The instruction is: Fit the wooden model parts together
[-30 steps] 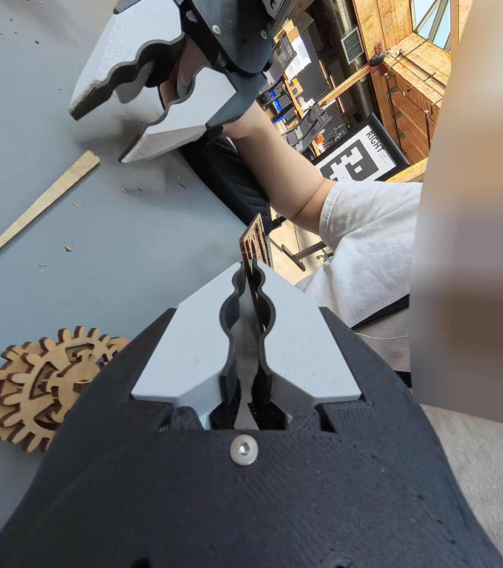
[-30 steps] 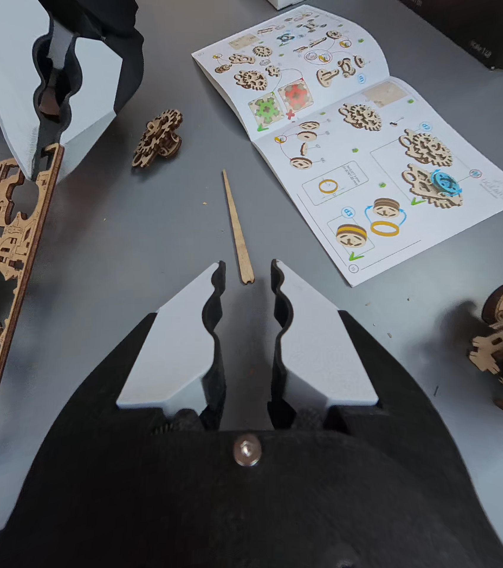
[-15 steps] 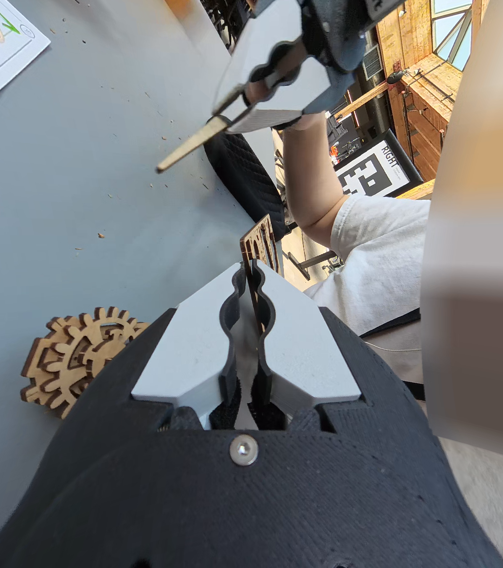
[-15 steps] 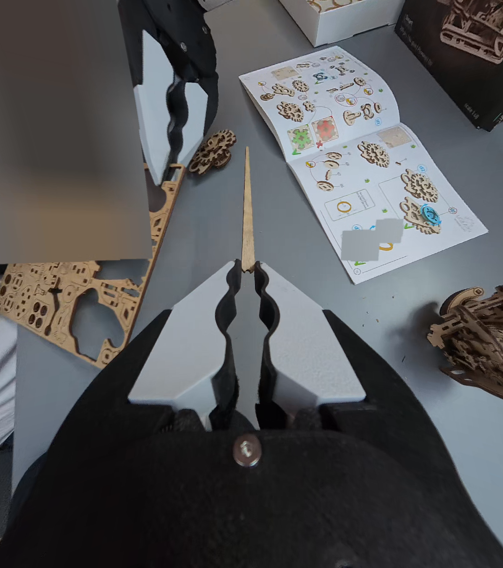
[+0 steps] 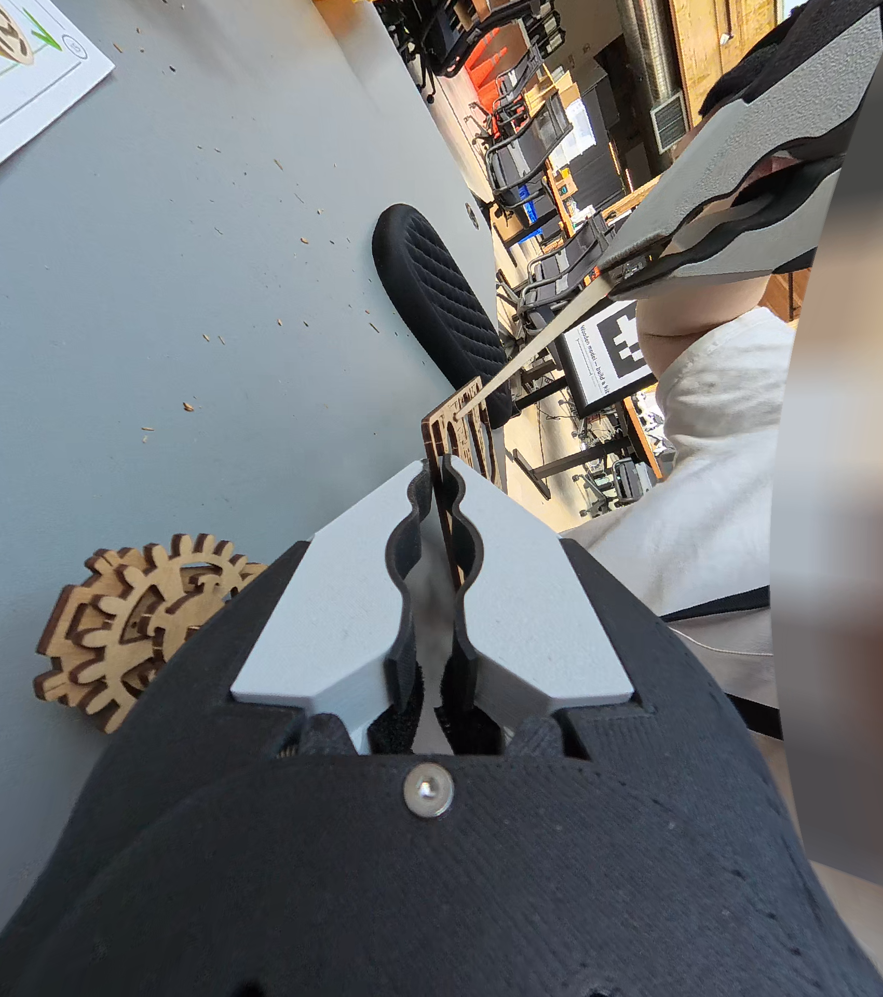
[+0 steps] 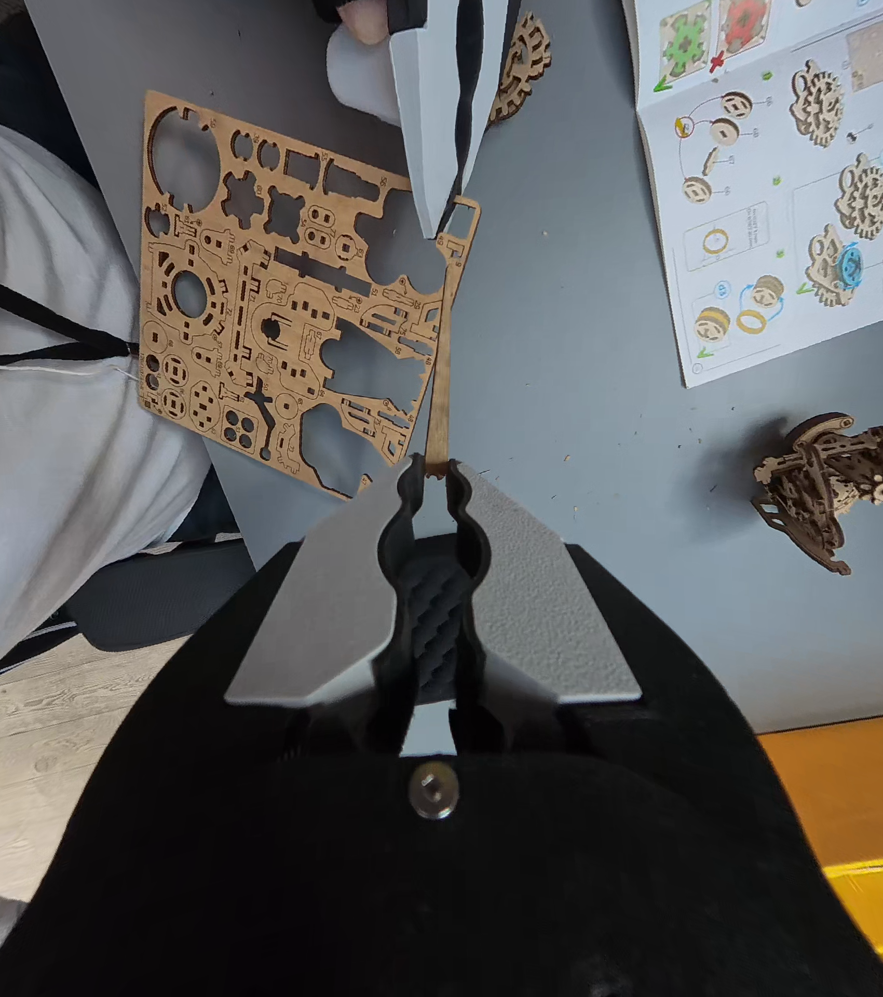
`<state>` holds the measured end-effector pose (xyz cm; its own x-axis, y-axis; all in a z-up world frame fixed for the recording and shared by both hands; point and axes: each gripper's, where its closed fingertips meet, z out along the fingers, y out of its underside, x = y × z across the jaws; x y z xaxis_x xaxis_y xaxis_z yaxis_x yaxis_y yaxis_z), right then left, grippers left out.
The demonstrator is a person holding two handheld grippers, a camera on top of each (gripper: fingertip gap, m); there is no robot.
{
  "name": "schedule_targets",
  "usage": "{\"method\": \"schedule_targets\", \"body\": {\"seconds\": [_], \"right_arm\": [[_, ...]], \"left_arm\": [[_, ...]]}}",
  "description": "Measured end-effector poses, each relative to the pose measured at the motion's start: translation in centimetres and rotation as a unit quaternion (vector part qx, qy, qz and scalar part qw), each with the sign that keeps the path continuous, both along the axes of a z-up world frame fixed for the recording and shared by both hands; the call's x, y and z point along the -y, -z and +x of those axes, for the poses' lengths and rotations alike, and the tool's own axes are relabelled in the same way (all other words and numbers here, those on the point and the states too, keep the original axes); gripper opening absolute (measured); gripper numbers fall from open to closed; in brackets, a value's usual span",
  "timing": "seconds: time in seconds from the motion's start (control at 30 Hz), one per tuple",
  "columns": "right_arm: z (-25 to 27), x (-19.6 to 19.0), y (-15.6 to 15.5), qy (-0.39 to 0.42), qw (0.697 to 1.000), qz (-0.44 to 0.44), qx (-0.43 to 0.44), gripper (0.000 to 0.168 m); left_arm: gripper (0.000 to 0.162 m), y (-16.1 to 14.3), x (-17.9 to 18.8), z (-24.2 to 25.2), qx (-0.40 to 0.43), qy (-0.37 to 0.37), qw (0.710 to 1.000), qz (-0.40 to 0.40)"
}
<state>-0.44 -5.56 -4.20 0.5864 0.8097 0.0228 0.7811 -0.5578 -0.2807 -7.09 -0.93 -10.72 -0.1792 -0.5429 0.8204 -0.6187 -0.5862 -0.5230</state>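
Observation:
My left gripper (image 5: 439,469) is shut on the corner of a thin laser-cut wooden parts sheet (image 5: 463,431), seen edge-on here. In the right wrist view the sheet (image 6: 288,291) shows flat, with many cut-outs, held above the table edge by the left gripper (image 6: 442,232). My right gripper (image 6: 433,466) is shut on the thick end of a tapered wooden stick (image 6: 442,367). The stick's thin tip rests against the sheet's edge, close to the left gripper's tips. The left wrist view shows the right gripper (image 5: 638,264) and the stick (image 5: 536,340) at the upper right.
A wooden gear assembly (image 5: 137,620) lies on the grey table, also in the right wrist view (image 6: 522,59). An open instruction booklet (image 6: 784,189) lies at the far right. A dark built wooden model (image 6: 849,485) stands to the right. A black chair back (image 5: 439,313) sits past the table edge. The grippers' ends are close to 12 cm from one another.
My right gripper closed on the stick on the table, lifted it and carried it to the sheet, where its tip now meets the edge. The left gripper kept hold of the sheet.

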Motion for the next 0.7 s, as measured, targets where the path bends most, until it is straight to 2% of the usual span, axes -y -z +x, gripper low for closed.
{"method": "schedule_targets", "body": {"seconds": [0.7], "right_arm": [[-1.7,-0.3,-1.1,-0.003,0.986,-0.055,0.157,0.007]], "left_arm": [[0.000,-0.1,0.6,0.0,0.001,0.008,1.000,0.027]]}}
